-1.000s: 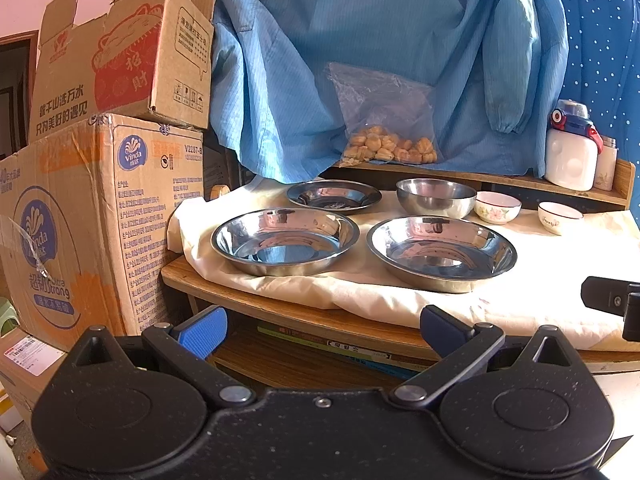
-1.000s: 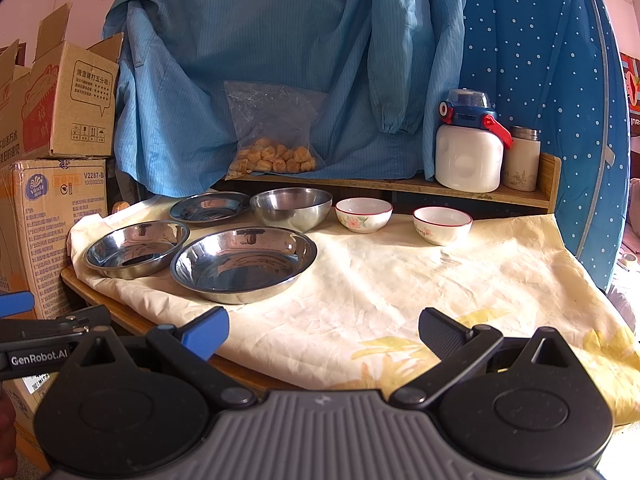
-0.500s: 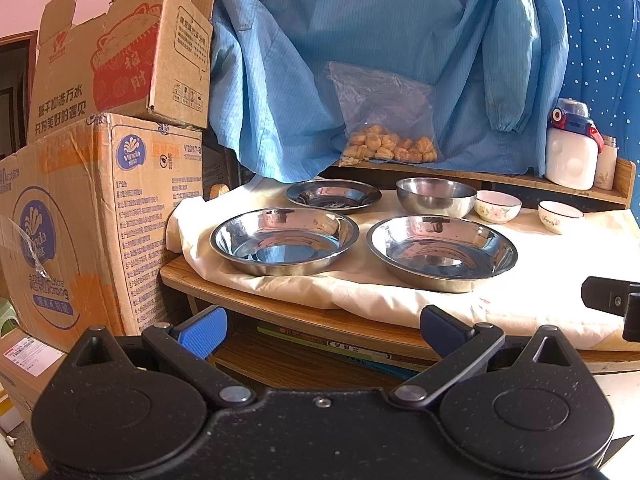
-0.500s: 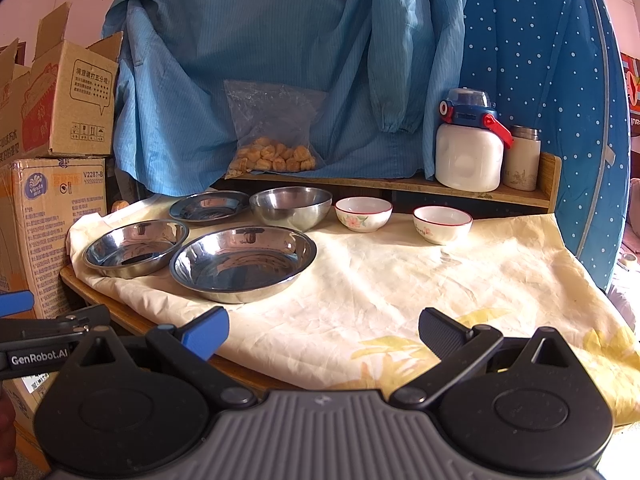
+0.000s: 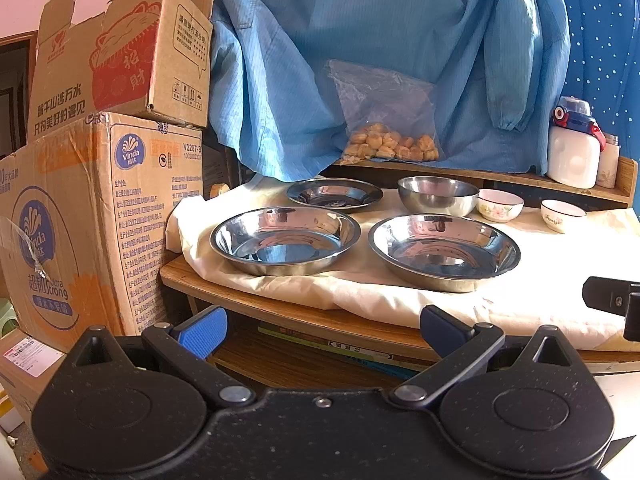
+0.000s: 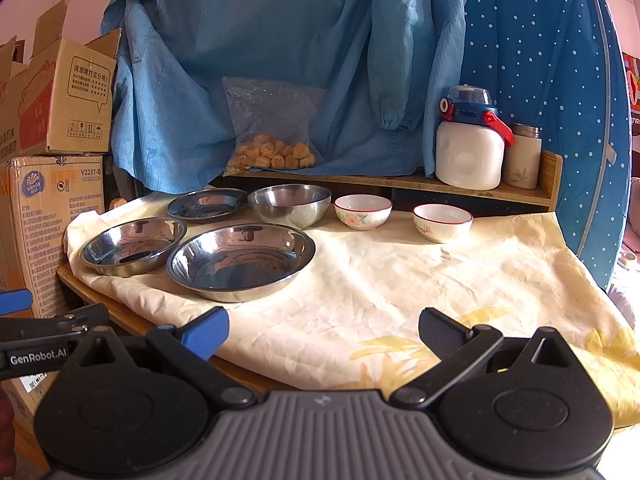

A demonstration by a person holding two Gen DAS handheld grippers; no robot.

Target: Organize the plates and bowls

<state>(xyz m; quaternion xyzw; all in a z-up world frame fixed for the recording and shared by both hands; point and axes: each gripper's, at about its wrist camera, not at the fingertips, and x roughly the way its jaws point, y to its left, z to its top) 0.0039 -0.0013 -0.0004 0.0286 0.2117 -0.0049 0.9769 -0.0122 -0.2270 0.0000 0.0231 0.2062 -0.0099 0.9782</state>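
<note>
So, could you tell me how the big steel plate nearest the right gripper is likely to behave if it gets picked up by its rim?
The big steel plate looks thin and rigid, so probably light. Its polished, sloping rim may slip between the fingers. Sitting on the loose cloth, it could drag wrinkles along if pushed.

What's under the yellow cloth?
A wooden tabletop peeks out under the pale yellow cloth; a lower shelf holds flat books. The rest of the tabletop is covered.
</note>
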